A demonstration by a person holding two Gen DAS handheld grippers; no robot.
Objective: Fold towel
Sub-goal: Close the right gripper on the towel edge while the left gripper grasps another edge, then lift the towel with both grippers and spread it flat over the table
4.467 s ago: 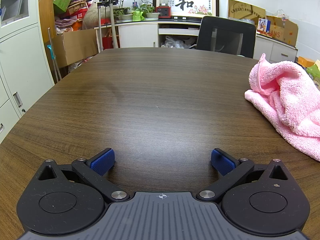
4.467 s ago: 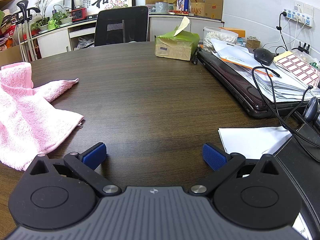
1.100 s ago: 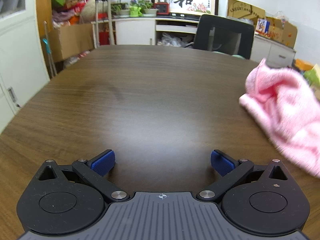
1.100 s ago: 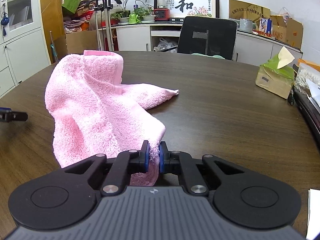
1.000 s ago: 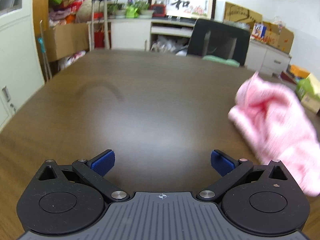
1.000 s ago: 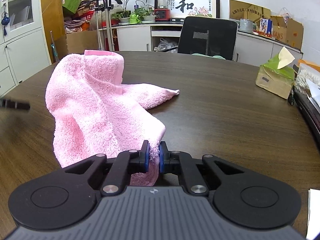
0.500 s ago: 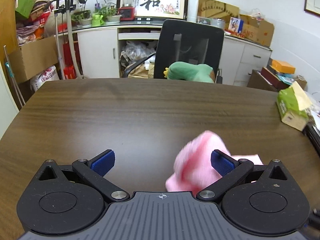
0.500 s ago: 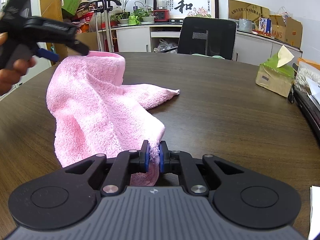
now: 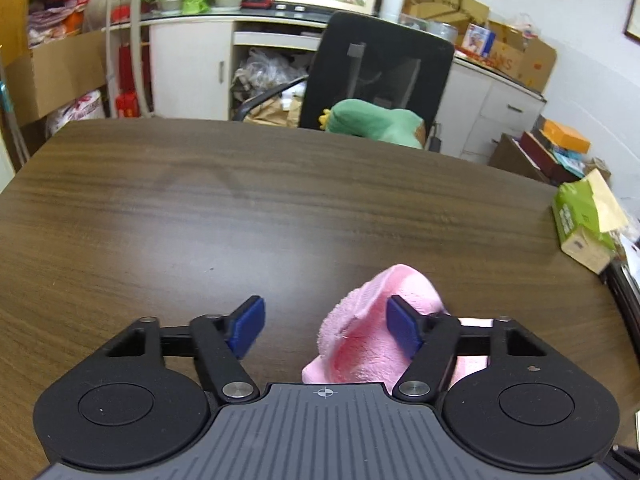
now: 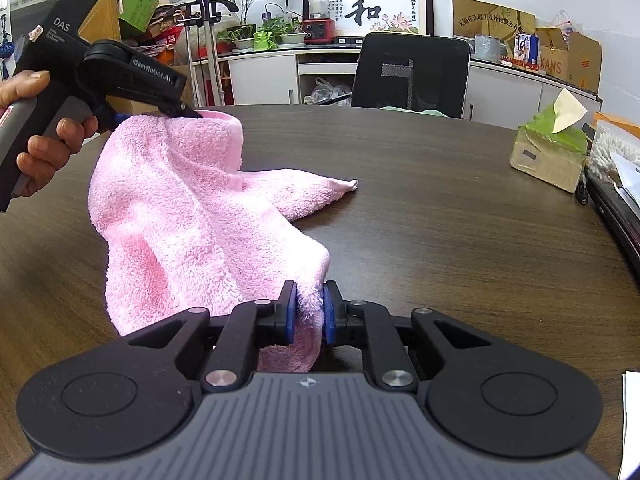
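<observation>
A crumpled pink towel (image 10: 192, 216) lies on the dark wooden table (image 10: 440, 200). My right gripper (image 10: 308, 314) is shut on a near corner of it, the cloth pinched between the blue pads. My left gripper (image 9: 326, 326) is open, jaws partly closed in. A raised fold of the towel (image 9: 360, 332) sits between its pads, against the right pad (image 9: 402, 330). In the right wrist view the left gripper (image 10: 132, 76) is at the towel's top edge, held by a hand.
A green tissue box (image 10: 548, 152) stands on the table at the right, also in the left wrist view (image 9: 580, 220). A laptop and papers (image 10: 616, 200) lie at the right edge. A black office chair (image 10: 408, 76) is behind the table's far edge.
My left gripper has swung right onto the towel's raised top fold, and its jaws have narrowed around it. My right gripper stays shut on the near corner.
</observation>
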